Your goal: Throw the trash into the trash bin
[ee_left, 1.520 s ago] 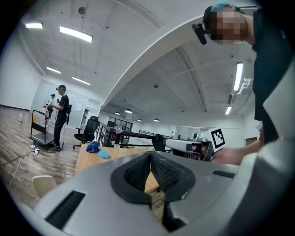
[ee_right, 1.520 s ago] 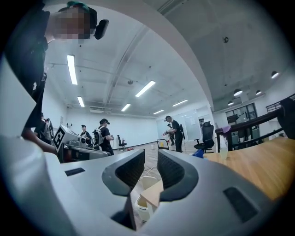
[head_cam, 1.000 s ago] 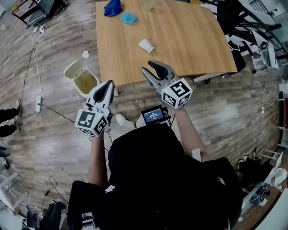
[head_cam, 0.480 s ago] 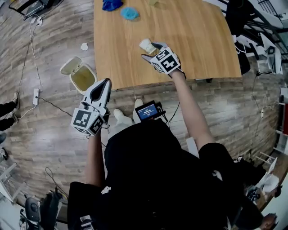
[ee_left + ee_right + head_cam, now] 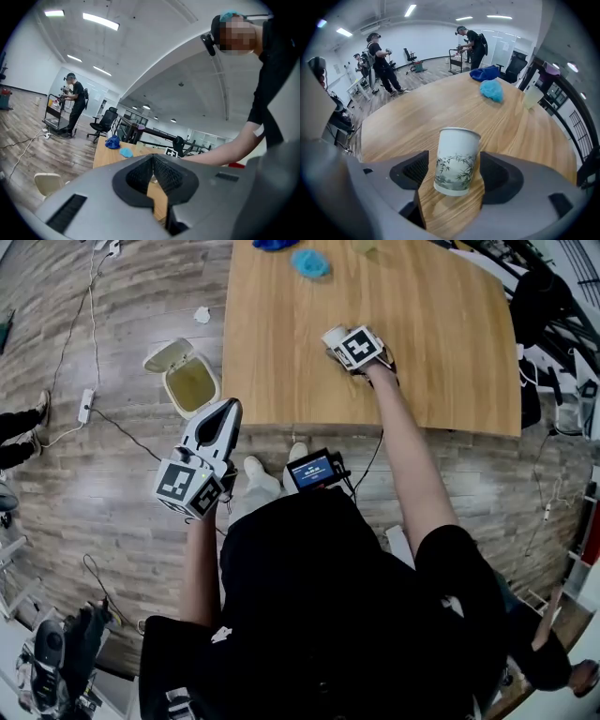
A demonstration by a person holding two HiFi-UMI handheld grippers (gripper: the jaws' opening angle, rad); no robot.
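Nothing's binned yet. The table fills the upper frame, with the trash bin open at upper left. Our left gripper is closed and empty. Our right gripper just opened its jaws wide around the paper cup on the table, no squeeze yet.

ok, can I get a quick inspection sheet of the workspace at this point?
surface: wooden table on a plank floor.
job's things: paper cup lying on the table; trash bin on the floor beside the table, lid open.
clutter: light blue wad and dark blue cloth at the table's far edge; white scrap on the floor.
grippers: right gripper fingers have just been opening, cup between them, not gripped; left gripper fingers together, empty.
cables: corded power strip on the floor.
surroundings: people standing in the background.
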